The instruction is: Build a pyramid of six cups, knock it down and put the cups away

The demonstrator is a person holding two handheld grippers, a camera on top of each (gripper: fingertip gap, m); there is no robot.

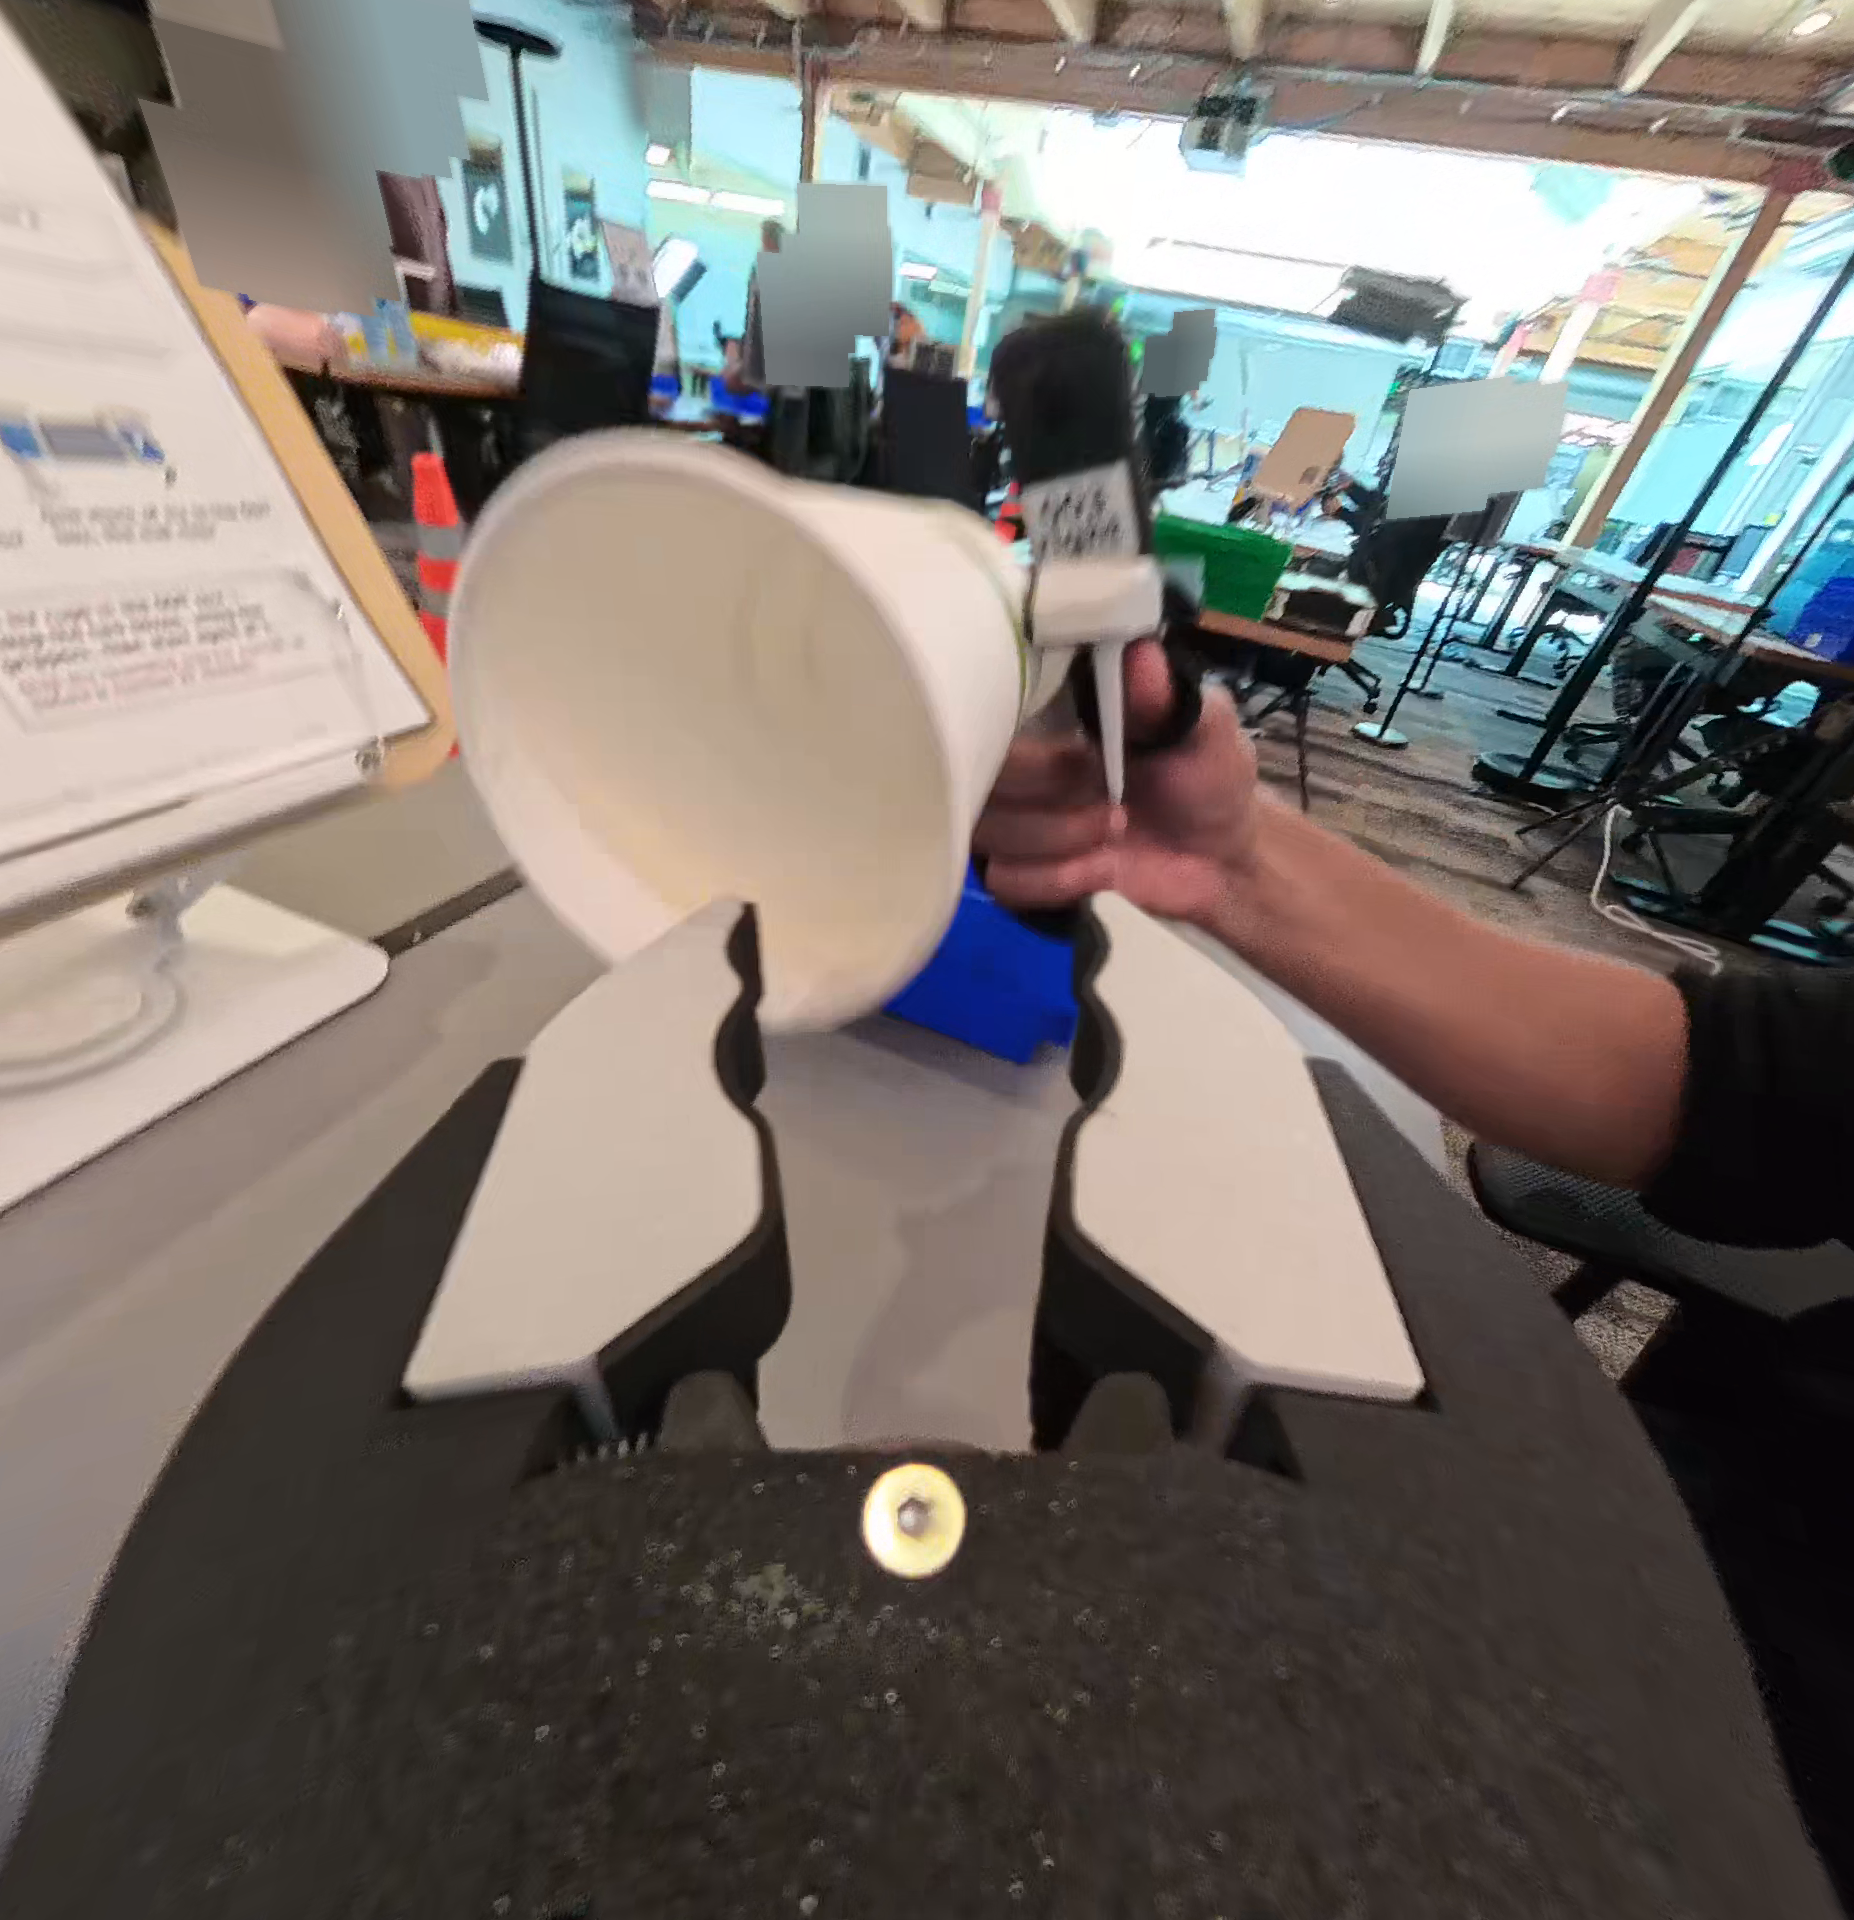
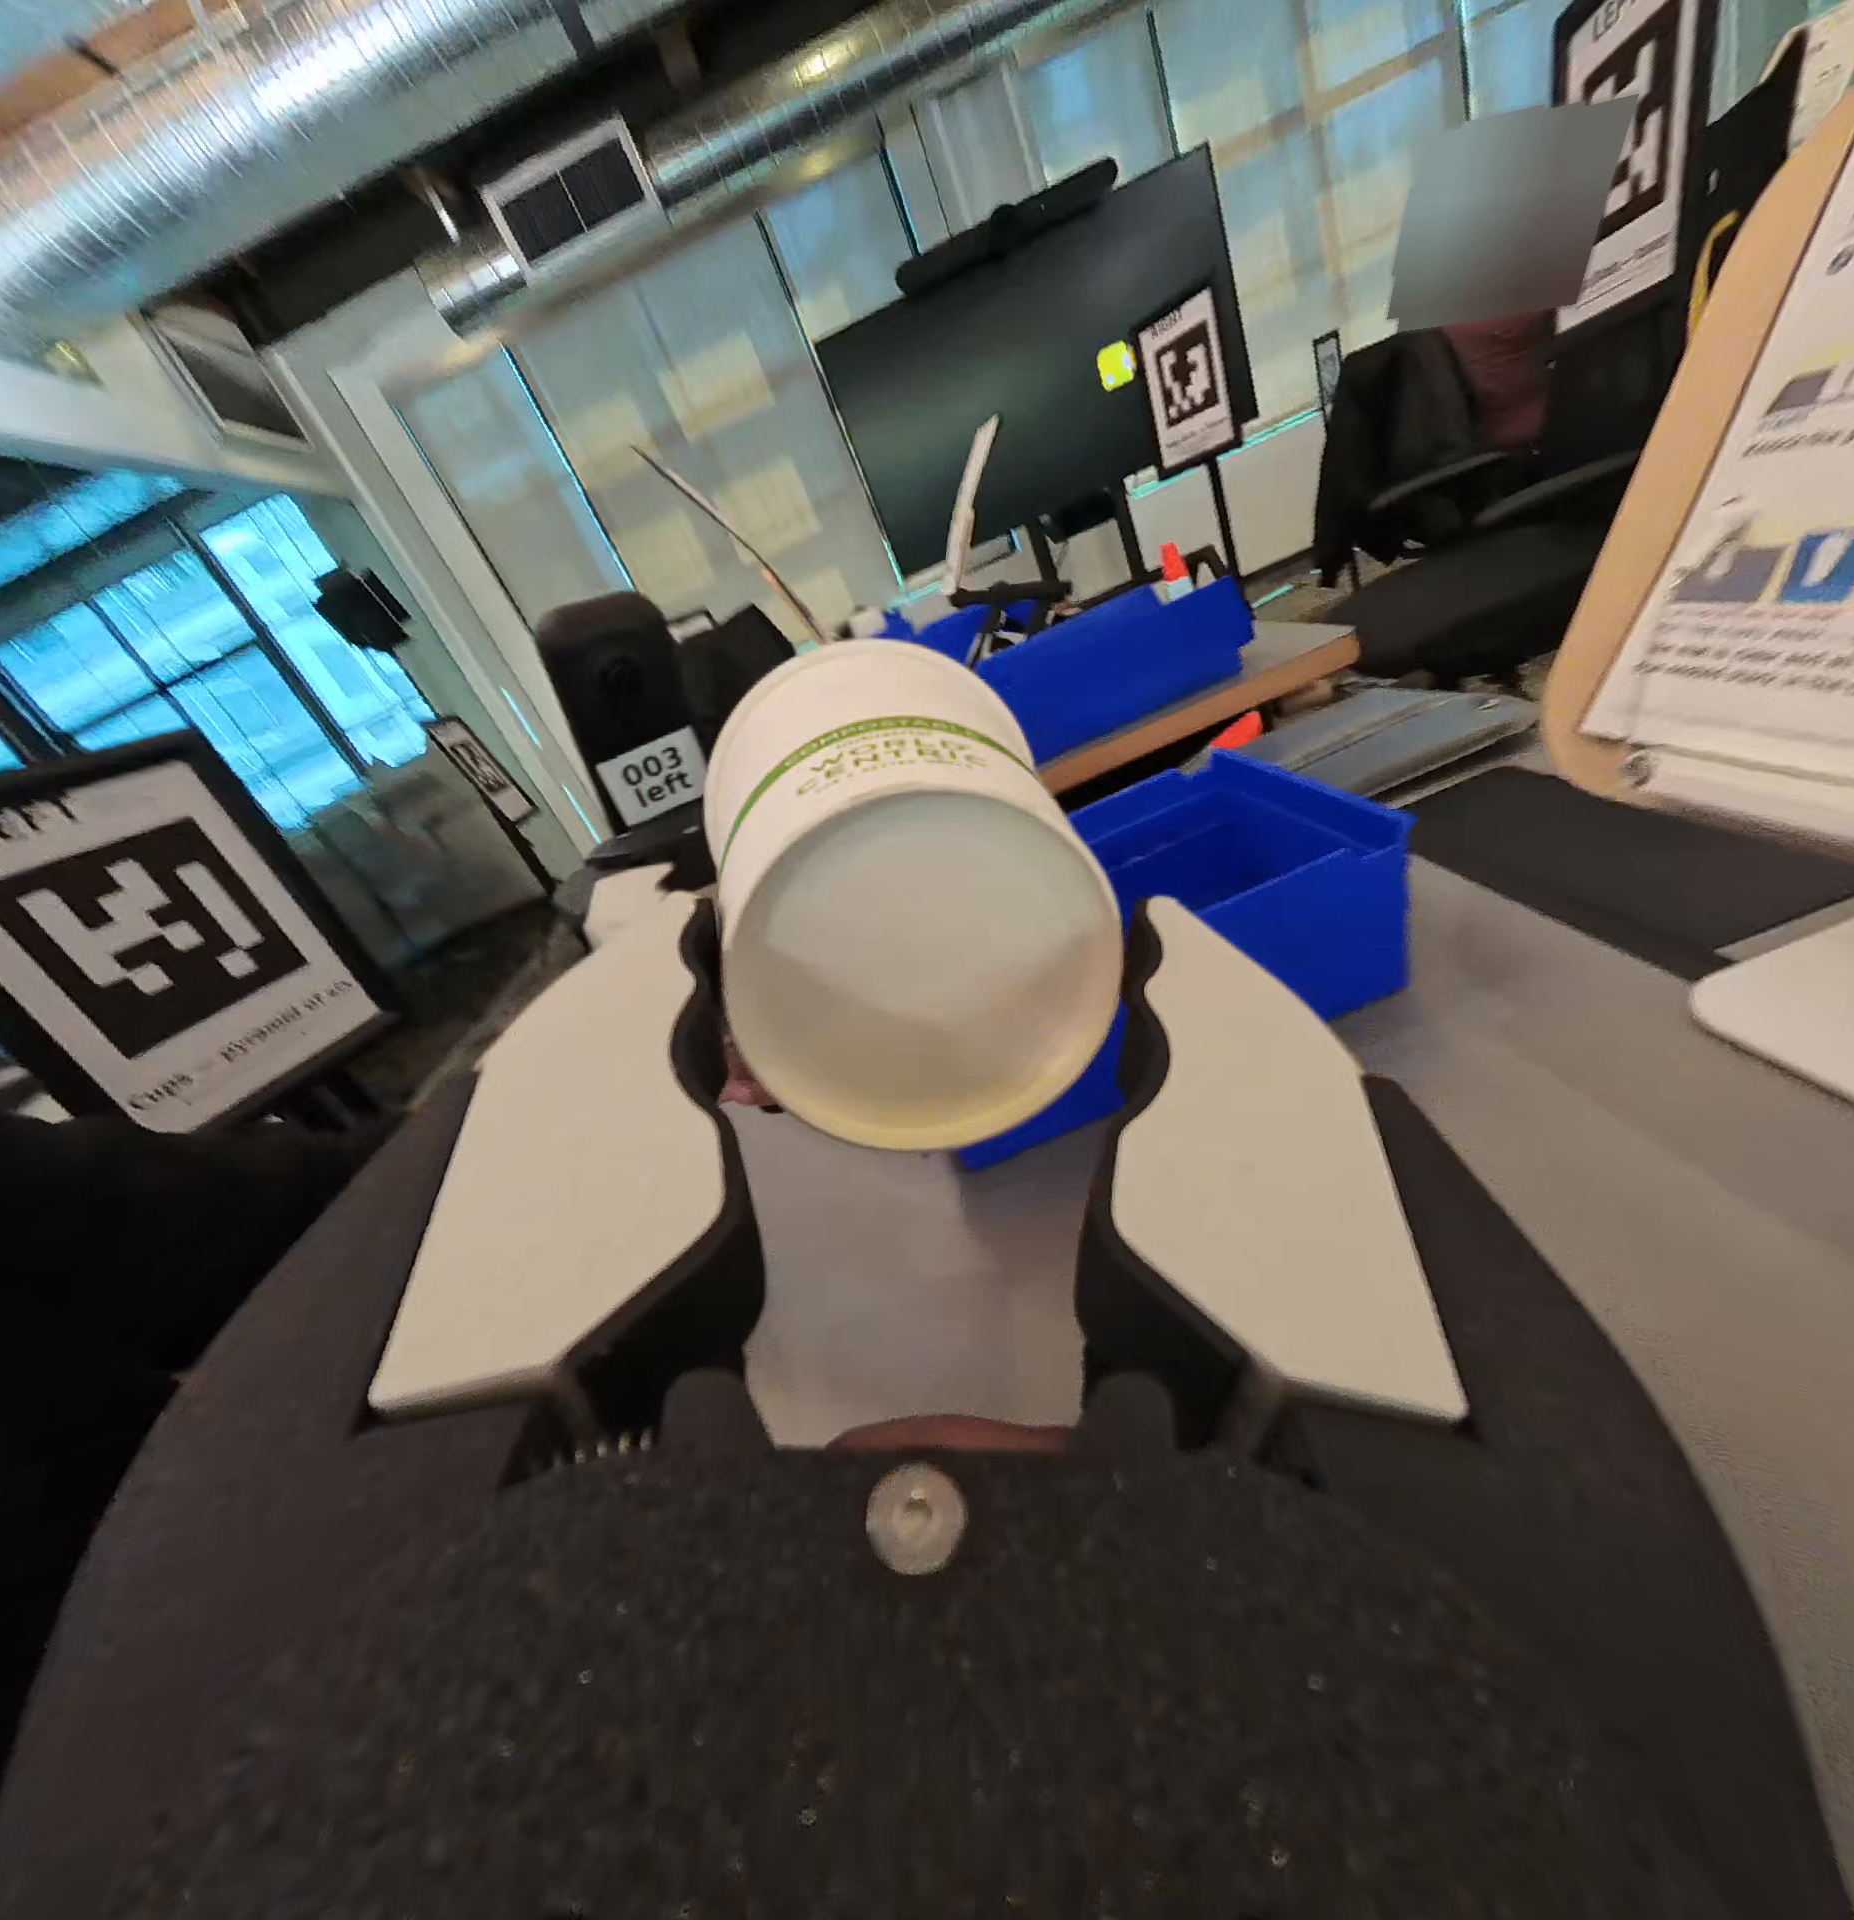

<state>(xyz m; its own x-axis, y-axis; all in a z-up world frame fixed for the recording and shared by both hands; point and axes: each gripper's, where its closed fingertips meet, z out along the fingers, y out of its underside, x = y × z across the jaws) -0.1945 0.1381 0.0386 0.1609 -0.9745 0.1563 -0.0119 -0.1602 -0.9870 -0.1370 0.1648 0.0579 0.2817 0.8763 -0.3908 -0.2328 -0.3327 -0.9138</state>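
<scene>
Left wrist view: the left claw [image 1: 907, 925] sat released, jaws wide apart with nothing pinched between them. The white paper cup [image 1: 715, 707] hung just past the fingertips, tipped on its side in the air with its open mouth facing this camera. Its lower rim overlapped the left fingertip. I couldn't tell whether the two touched. The frame was motion-blurred.

At the cup's base I saw the right claw [image 1: 1089, 644], with the person's hand [image 1: 1110, 821] wrapped around its grip and a dark sleeve running off to the right. Below the cup, a blue bin [image 1: 964, 997] sat on the grey table [image 1: 902, 1195]. A clipboard with a printed sheet [image 1: 123, 520] stood on a white stand on the left, with an orange cone [image 1: 435, 540] behind it.

In the right wrist view, the right claw [image 2: 918, 935] was clenched on the cup [image 2: 912, 987], one pad on each side of the bottom end. The flat base pointed straight at the lens and a green band ran round the wall. The cup was clear of the table [image 2: 1525, 1143]. The blue bin [image 2: 1266, 904] was just behind and to the right of it, open side up, and as far as I could see inside it held nothing. The black body of the left claw showed behind the cup. A black-and-white marker board [image 2: 144, 935] stood far left, and the clipboard [image 2: 1733, 520] was on the right.
</scene>
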